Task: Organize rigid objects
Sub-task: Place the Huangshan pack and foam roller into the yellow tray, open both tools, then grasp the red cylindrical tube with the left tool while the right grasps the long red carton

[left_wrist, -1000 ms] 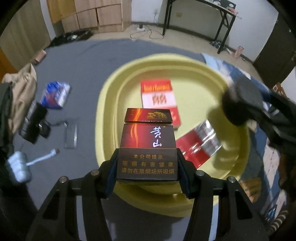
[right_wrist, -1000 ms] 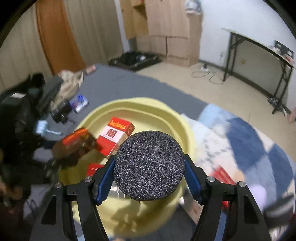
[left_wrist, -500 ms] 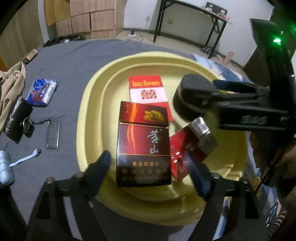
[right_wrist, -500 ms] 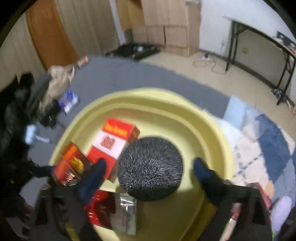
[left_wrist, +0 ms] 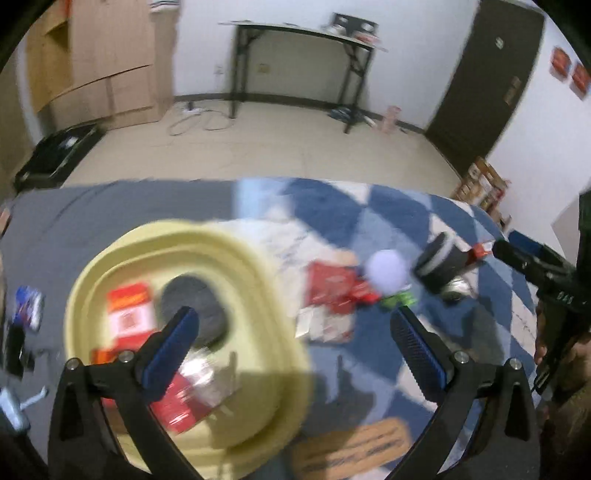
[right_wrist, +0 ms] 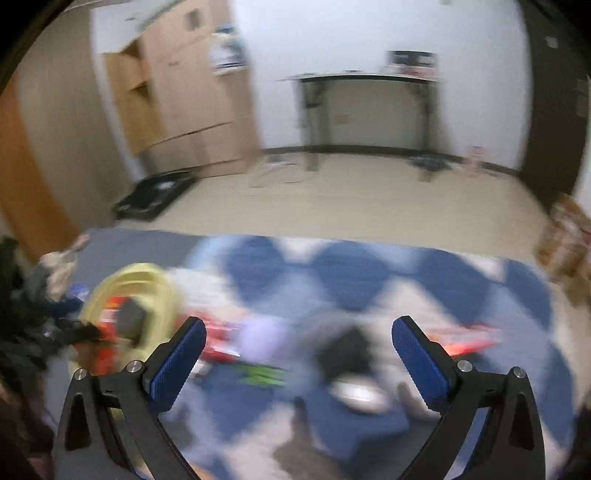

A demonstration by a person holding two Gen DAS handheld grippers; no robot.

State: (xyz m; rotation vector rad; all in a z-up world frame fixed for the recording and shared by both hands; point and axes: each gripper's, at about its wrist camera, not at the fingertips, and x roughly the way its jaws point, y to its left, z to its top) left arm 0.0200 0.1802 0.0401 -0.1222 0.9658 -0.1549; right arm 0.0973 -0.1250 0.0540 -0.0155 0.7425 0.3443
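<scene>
Black-legged narrow desk (left_wrist: 303, 31) seen against white wall; light wooden cabinets (left_wrist: 107, 70) at left; dark door (left_wrist: 491, 85) at right; white cable (left_wrist: 192, 118) lying on beige floor.

1. The left wrist camera looks forward and down between its two fingers, close over the yellow tub (left_wrist: 110, 258).
2. The right wrist camera looks forward and down too, over the blue and white blanket (right_wrist: 351, 269).
3. Both views show the tub, the blanket, and the black table (left_wrist: 303, 33) far back.

blur: yellow basin (left_wrist: 92, 280) contents smeared (packs unreadable) | right view: quilt clutter (right_wrist: 343, 350) indistinct
</scene>
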